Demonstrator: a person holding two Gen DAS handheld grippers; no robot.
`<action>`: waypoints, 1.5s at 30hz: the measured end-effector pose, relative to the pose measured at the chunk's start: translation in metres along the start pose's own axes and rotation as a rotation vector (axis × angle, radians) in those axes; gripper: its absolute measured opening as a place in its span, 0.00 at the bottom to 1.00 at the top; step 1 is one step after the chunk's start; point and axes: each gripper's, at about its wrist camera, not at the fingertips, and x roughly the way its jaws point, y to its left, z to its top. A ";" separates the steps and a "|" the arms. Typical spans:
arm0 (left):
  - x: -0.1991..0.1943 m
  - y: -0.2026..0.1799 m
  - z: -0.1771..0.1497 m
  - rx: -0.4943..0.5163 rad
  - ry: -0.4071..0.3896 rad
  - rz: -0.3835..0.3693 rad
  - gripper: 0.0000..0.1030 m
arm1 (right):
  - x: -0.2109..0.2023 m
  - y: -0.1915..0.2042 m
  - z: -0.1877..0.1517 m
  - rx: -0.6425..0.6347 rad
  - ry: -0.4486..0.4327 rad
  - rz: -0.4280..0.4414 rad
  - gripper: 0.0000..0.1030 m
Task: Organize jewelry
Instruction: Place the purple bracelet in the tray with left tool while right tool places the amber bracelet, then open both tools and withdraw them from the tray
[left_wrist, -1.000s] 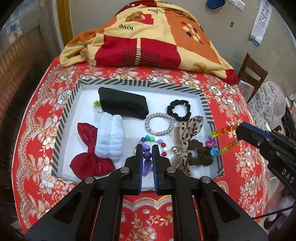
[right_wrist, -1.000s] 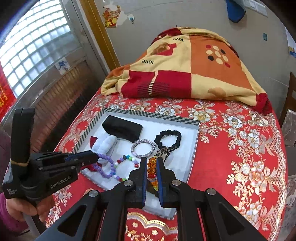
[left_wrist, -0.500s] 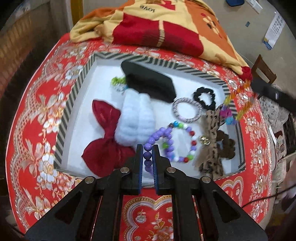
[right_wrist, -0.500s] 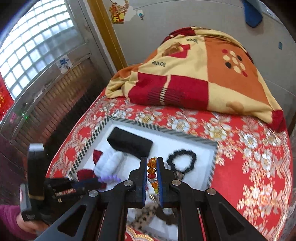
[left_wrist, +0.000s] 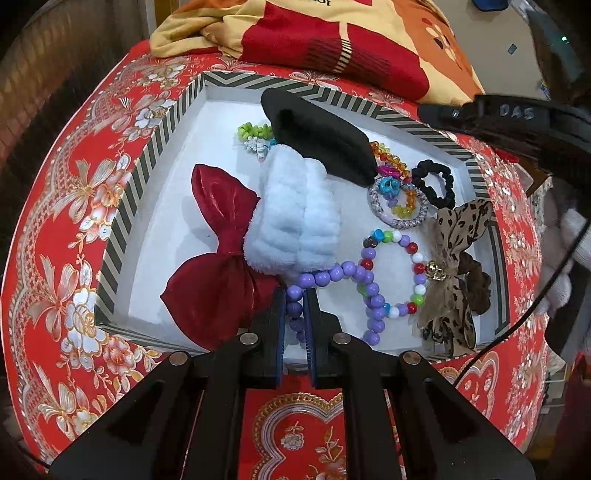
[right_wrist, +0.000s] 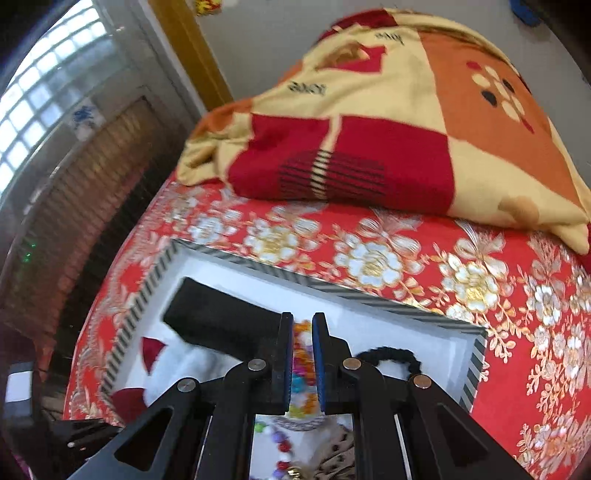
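A white tray with a striped rim (left_wrist: 122, 206) (right_wrist: 369, 295) holds hair ties and bracelets. My left gripper (left_wrist: 295, 295) is shut on a purple bead bracelet (left_wrist: 332, 275), low over the tray's near edge. Its loop rests on the tray beside a multicoloured bead bracelet (left_wrist: 406, 251). My right gripper (right_wrist: 303, 321) is shut on a rainbow bead strand (right_wrist: 301, 373) over the far part of the tray. That rainbow strand (left_wrist: 402, 199) drapes across a silver ring bracelet (left_wrist: 413, 221). In the left wrist view the right gripper's body (left_wrist: 517, 122) reaches in from the upper right.
In the tray lie a red bow (left_wrist: 218, 266), a white fluffy band (left_wrist: 295, 221), a black pad (left_wrist: 317, 140) (right_wrist: 218, 321), green beads (left_wrist: 255, 131), a black scrunchie (left_wrist: 434, 181) (right_wrist: 388, 354) and a leopard bow (left_wrist: 454, 258). A folded blanket (right_wrist: 369, 129) lies behind on the red floral cloth (left_wrist: 66, 229).
My left gripper has sunk closer to the tray with the purple bracelet. My right gripper has carried the rainbow strand from the tray's right side to over its far part, where it now trails on the silver bracelet.
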 end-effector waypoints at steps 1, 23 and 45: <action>0.000 -0.001 0.000 0.001 -0.003 0.002 0.08 | 0.001 -0.003 -0.001 0.010 0.003 -0.001 0.09; -0.038 -0.011 -0.017 -0.016 -0.111 0.079 0.56 | -0.084 0.006 -0.095 0.061 -0.089 -0.026 0.39; -0.106 -0.039 -0.068 0.002 -0.227 0.151 0.56 | -0.143 0.032 -0.174 0.062 -0.135 -0.068 0.41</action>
